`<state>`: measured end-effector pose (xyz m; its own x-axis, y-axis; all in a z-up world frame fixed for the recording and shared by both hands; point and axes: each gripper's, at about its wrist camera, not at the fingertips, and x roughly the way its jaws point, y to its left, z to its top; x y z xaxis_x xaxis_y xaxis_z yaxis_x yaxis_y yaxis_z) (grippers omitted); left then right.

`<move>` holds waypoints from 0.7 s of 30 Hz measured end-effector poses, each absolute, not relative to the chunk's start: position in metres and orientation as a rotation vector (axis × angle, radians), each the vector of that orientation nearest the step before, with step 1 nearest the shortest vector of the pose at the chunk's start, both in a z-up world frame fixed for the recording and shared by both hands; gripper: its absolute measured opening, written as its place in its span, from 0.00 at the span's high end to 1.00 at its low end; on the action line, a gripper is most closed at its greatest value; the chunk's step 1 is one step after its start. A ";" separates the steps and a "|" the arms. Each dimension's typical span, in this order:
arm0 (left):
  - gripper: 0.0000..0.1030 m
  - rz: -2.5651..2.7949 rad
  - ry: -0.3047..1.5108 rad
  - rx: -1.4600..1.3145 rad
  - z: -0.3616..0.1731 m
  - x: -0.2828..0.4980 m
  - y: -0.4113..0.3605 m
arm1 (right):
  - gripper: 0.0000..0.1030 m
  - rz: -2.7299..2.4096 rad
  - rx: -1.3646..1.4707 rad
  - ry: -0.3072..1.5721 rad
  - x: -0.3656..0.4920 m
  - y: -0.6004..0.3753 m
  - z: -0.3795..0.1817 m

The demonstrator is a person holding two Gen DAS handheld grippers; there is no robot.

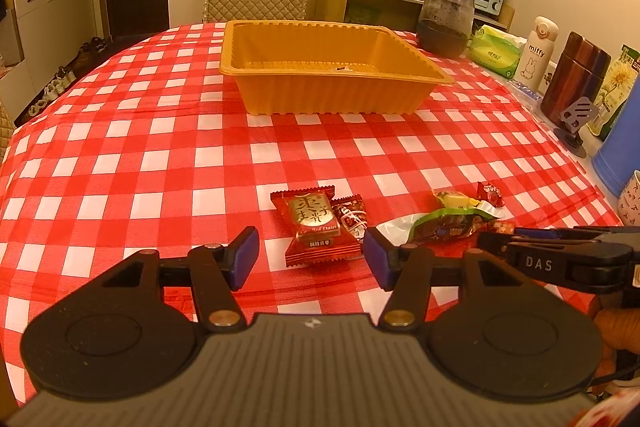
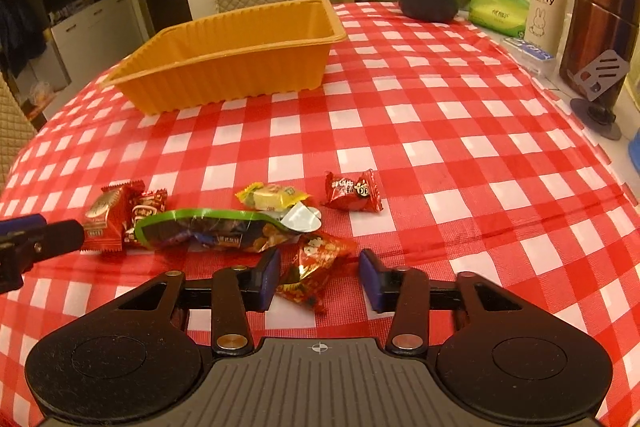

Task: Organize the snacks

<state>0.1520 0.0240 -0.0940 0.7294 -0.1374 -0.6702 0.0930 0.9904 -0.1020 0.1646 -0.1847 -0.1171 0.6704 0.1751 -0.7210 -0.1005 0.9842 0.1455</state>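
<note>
Two claws are down low over the red-and-white checked tablecloth (image 1: pixel 120 163), and I see both spread wide with nothing held. My left gripper (image 1: pixel 310 251) has the square red foil date packet (image 1: pixel 316 227) lying flat just ahead of its fingertips, centred in the gap, its long axis running straight away from me. A smaller dark-red wrapped candy (image 1: pixel 352 217) touches that packet's right edge. Further right, just beyond my right-hand blue pad (image 1: pixel 378 259), the long green-edged clear snack bag (image 1: pixel 444 223) lies crosswise, its long axis left to right, white torn end pointing toward my claw.

My right gripper (image 2: pixel 318 273) straddles a crinkled red-and-gold foil snack packet (image 2: pixel 316 267); the packet sits between the blue pads, its near end touching or nearly touching the left one, and is tilted with its long axis running diagonally away to the right. Just beyond my fingertips the green-edged bag stretches leftward. A yellow wrapped sweet (image 2: pixel 272 197) lies past it, and a small red candy packet (image 2: pixel 352 191) sits ahead, slightly right.

Far ahead of both claws stands the orange ribbed plastic tray (image 1: pixel 332 95), its long side facing my left claw.
</note>
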 end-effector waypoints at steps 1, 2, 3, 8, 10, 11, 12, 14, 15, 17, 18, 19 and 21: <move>0.47 -0.128 0.744 -0.059 -0.095 0.152 0.023 | 0.75 0.156 0.091 0.823 0.163 -0.184 -0.117; 0.47 -0.127 0.746 -0.056 -0.095 0.152 0.023 | 0.77 0.158 0.086 0.823 0.162 -0.183 -0.117; 0.47 -0.127 0.749 -0.056 -0.096 0.152 0.023 | 0.78 0.159 0.083 0.823 0.162 -0.183 -0.117; 0.47 -0.126 0.747 -0.047 -0.097 0.153 0.022 | 0.79 0.157 0.082 0.811 0.159 -0.183 -0.114; 0.47 -0.124 0.748 -0.041 -0.099 0.155 0.022 | 0.79 0.151 0.087 0.802 0.158 -0.184 -0.111; 0.47 -0.120 0.750 -0.039 -0.100 0.155 0.022 | 0.79 0.148 0.091 0.798 0.158 -0.185 -0.110; 0.47 -0.117 0.751 -0.039 -0.101 0.157 0.022 | 0.79 0.142 0.094 0.794 0.157 -0.186 -0.109; 0.47 -0.106 0.752 -0.042 -0.104 0.160 0.023 | 0.79 0.135 0.102 0.790 0.157 -0.188 -0.107; 0.47 -0.099 0.751 -0.048 -0.105 0.162 0.024 | 0.79 0.135 0.107 0.790 0.158 -0.189 -0.107; 0.47 -0.092 0.749 -0.066 -0.106 0.168 0.026 | 0.79 0.135 0.110 0.789 0.158 -0.189 -0.106; 0.47 -0.093 0.750 -0.076 -0.107 0.171 0.026 | 0.79 0.138 0.112 0.789 0.158 -0.189 -0.105; 0.47 -0.094 0.749 -0.087 -0.107 0.174 0.027 | 0.79 0.141 0.113 0.788 0.157 -0.188 -0.105; 0.48 -0.096 0.749 -0.104 -0.108 0.180 0.029 | 0.79 0.143 0.110 0.788 0.158 -0.188 -0.105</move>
